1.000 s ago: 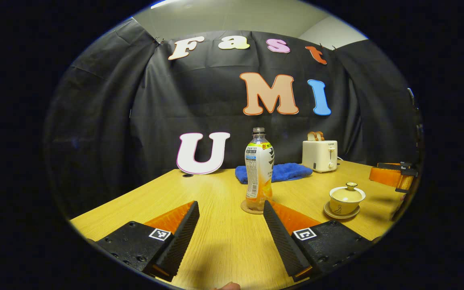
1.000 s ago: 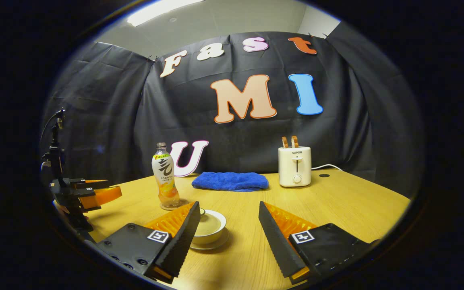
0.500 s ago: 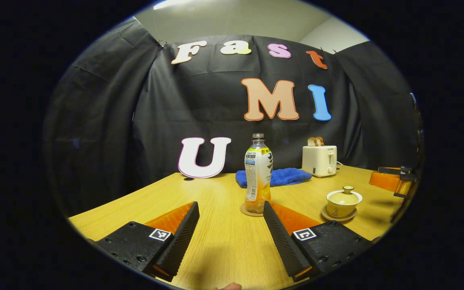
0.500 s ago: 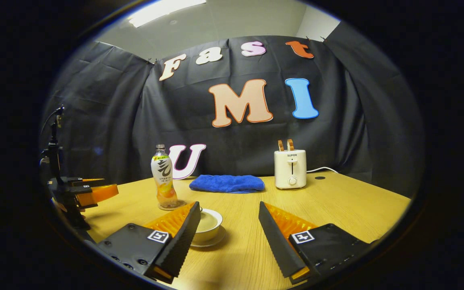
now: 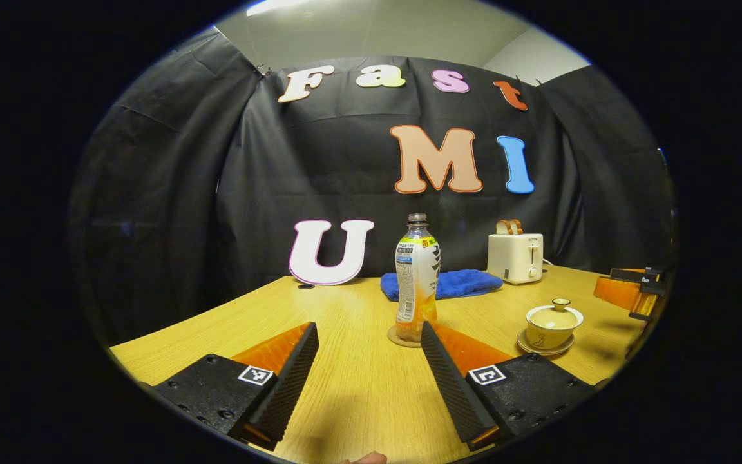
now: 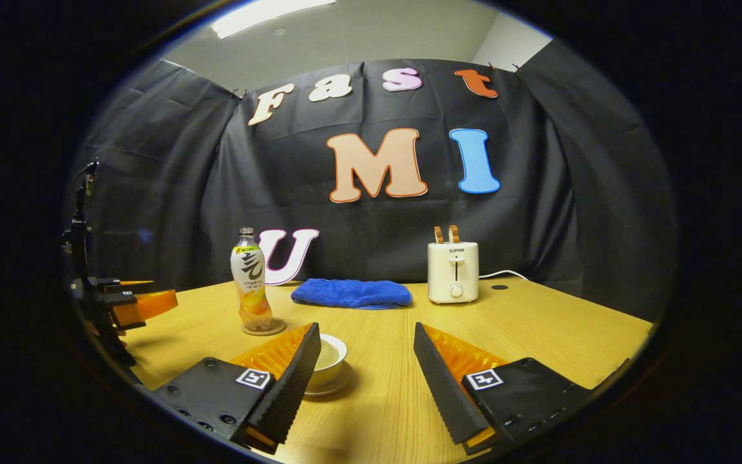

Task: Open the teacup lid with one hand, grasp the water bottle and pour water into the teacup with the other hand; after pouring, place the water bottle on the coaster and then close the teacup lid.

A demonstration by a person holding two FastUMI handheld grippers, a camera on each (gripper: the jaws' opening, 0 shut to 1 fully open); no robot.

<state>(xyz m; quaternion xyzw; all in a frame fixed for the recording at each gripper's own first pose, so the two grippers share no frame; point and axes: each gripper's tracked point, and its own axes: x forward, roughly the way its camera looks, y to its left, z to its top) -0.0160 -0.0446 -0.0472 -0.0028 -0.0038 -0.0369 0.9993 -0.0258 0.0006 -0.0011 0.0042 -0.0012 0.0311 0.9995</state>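
While both grippers' fingers spread, empty, wooden table (image 5: 358,386) fronts black cloth wall (image 6: 216,193).

Light wood surface (image 6: 538,335). Directly on it in the right gripper view: round coaster (image 6: 264,328) at 10 o'clock; saucer (image 6: 335,385) near centre front; blue towel (image 6: 351,293) at 12 o'clock by the back edge; white toaster (image 6: 453,272) at 1 o'clock.
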